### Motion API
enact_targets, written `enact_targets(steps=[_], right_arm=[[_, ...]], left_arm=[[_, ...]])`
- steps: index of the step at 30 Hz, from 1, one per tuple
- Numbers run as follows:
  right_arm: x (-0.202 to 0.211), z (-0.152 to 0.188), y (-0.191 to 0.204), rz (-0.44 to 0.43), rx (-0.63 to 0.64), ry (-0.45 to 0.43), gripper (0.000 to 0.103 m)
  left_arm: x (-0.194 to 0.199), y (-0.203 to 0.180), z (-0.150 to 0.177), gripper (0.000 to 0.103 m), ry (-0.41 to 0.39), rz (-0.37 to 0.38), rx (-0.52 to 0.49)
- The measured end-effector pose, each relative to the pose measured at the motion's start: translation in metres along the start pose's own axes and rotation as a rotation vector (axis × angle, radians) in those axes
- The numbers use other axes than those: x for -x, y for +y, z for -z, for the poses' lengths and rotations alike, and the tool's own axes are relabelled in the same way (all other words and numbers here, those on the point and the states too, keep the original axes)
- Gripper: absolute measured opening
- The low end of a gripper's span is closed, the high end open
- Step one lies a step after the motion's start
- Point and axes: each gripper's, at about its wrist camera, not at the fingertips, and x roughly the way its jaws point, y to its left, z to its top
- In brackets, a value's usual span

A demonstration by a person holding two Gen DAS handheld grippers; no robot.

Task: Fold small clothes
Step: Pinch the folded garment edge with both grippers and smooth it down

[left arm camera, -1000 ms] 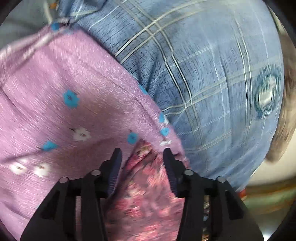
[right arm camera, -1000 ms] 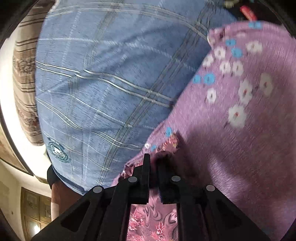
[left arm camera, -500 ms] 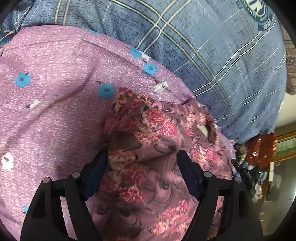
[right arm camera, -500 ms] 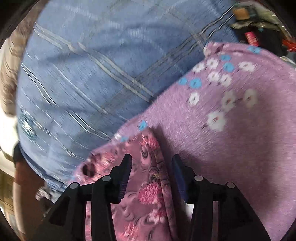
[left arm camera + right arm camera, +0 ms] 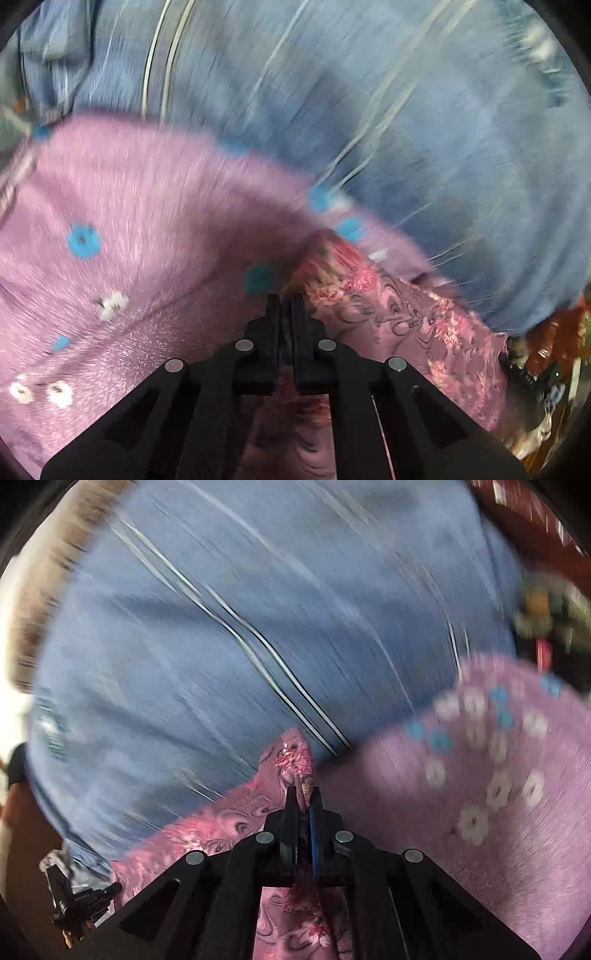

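A blue plaid cloth (image 5: 369, 110) fills the upper part of both views, and its blurred edge meets a lilac flowered sheet (image 5: 147, 221) that runs across the lower left of the left view and the lower right of the right view. The pink floral garment (image 5: 388, 306) lies on the lilac sheet along that edge. The left gripper (image 5: 285, 301) is pressed together on a fold of the garment. The right gripper (image 5: 303, 794) likewise pinches a raised corner of it at centre frame.
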Motion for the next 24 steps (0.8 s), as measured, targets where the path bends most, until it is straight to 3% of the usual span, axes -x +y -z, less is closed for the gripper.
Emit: enact_targets(steps=[1,3,7,9,11,12,15,17,19,20,22,24], right_arm=[[-0.012,0.004,-0.007,0.049,-0.019,0.046,0.004],[-0.020,0.011,-0.017,0.064,-0.040,0.104,0.006],[0.019,0.021,-0.028,0.048,-0.084,0.043,0.011],[0.043,0.029,-0.037,0.038,-0.096,0.037,0.014],[0.060,0.038,-0.041,0.033,-0.101,0.046,0.025],[0.070,0.049,-0.047,0.026,-0.105,0.055,0.035],[0.086,0.077,-0.061,-0.020,-0.148,0.077,0.051],[0.089,0.098,-0.075,-0.108,-0.211,0.110,0.052],[0.087,0.121,-0.073,-0.155,-0.235,0.131,0.041],[0.090,0.125,-0.065,-0.138,-0.177,0.134,0.013],[0.113,0.127,-0.045,-0.103,-0.044,0.069,0.011],[0.138,0.127,-0.036,-0.101,-0.004,-0.020,0.009]], left_arm=[[-0.005,0.006,0.001,0.004,0.022,0.007,0.022],[0.004,0.015,0.004,0.006,0.013,0.049,0.059],[0.035,0.027,0.014,0.008,0.023,0.076,0.037],[0.050,0.035,0.025,0.021,0.037,0.111,0.032],[0.069,0.046,0.047,0.045,0.046,0.149,0.029],[0.073,0.050,0.054,0.048,0.040,0.169,0.021],[0.081,0.056,0.089,0.057,0.086,0.252,0.015],[0.075,0.054,0.110,0.059,0.134,0.274,0.023],[0.066,0.045,0.128,0.057,0.170,0.245,0.037],[0.064,0.043,0.133,0.057,0.173,0.240,0.037],[0.067,0.038,0.144,0.057,0.159,0.233,0.025],[0.072,0.038,0.151,0.057,0.148,0.217,0.027]])
